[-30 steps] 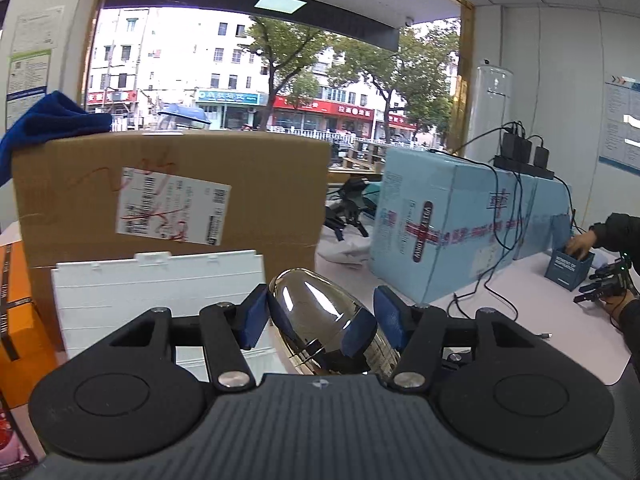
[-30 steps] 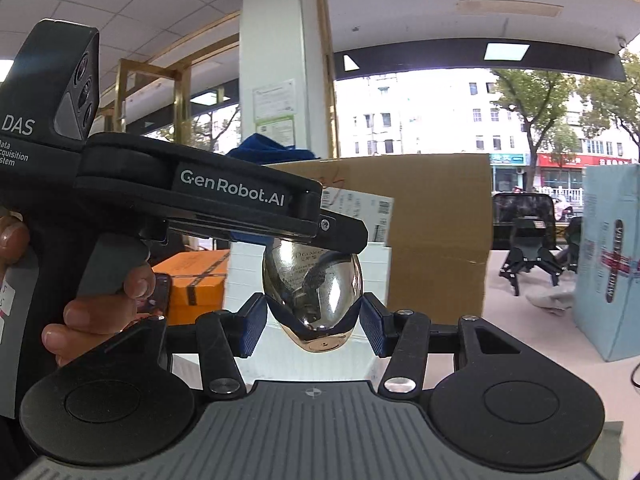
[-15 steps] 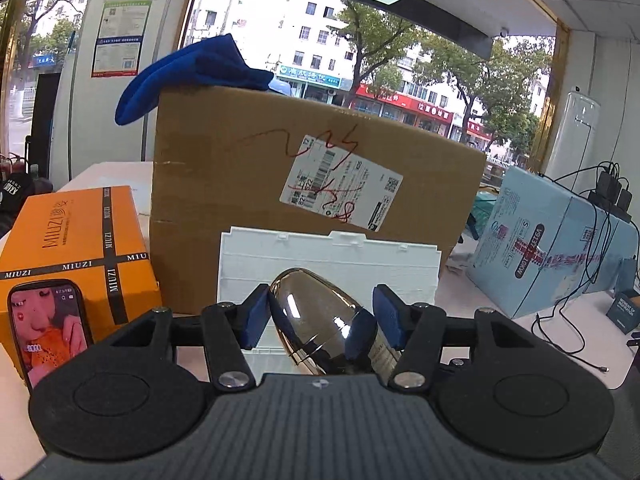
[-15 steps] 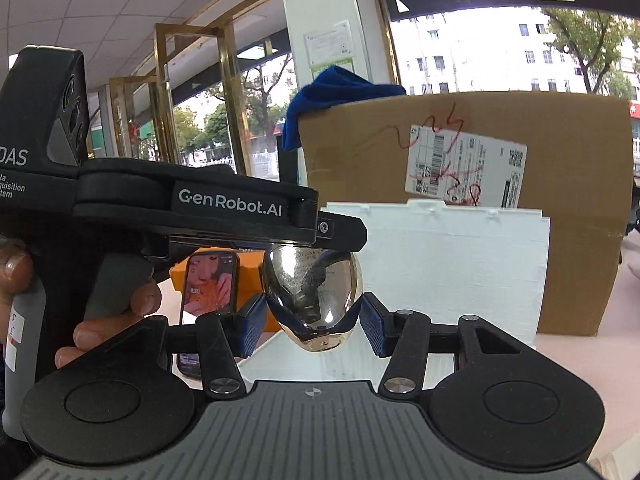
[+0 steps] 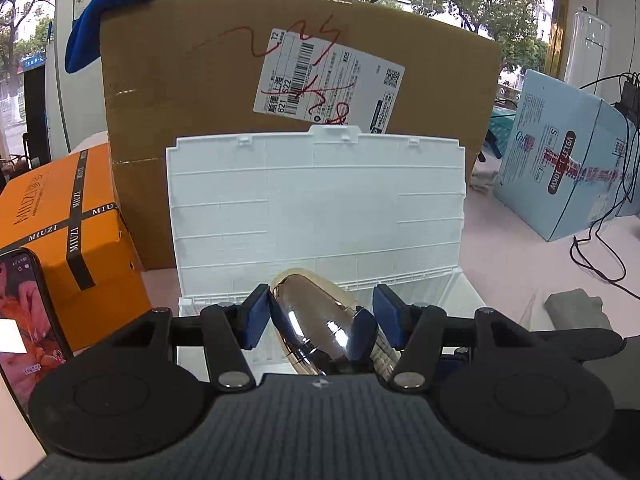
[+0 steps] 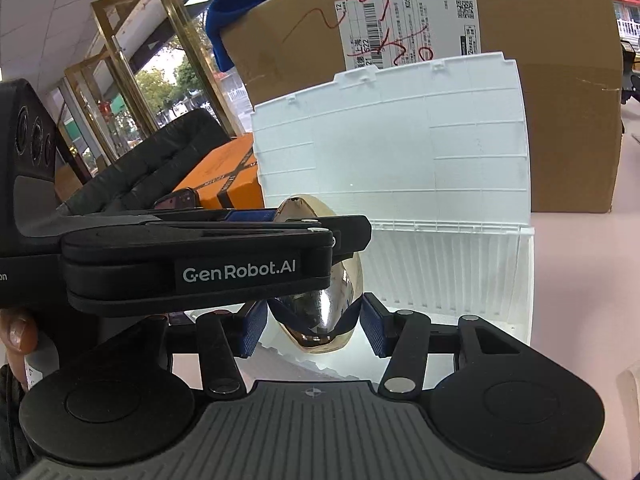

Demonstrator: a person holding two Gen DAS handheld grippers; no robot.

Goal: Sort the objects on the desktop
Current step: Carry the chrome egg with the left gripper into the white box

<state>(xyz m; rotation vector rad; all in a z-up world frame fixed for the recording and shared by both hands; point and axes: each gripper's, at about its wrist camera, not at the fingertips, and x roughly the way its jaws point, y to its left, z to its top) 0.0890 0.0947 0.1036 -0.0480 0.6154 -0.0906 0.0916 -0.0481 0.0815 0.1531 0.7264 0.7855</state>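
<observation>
Layout ahead of the fingers [image 5: 256, 316]

An open case's raised lid [image 5: 316, 208] stands just ahead, a cardboard box [image 5: 192, 92] behind it, a cloth [image 5: 108, 12] on that box's left corner, another box [image 5: 60, 216] left, a carton [image 5: 560, 168] right.

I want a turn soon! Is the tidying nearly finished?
Not yet. The white box is open. The left gripper and right gripper both hold the shiny egg over it. The grey lump on the table probably still needs sorting.
</observation>
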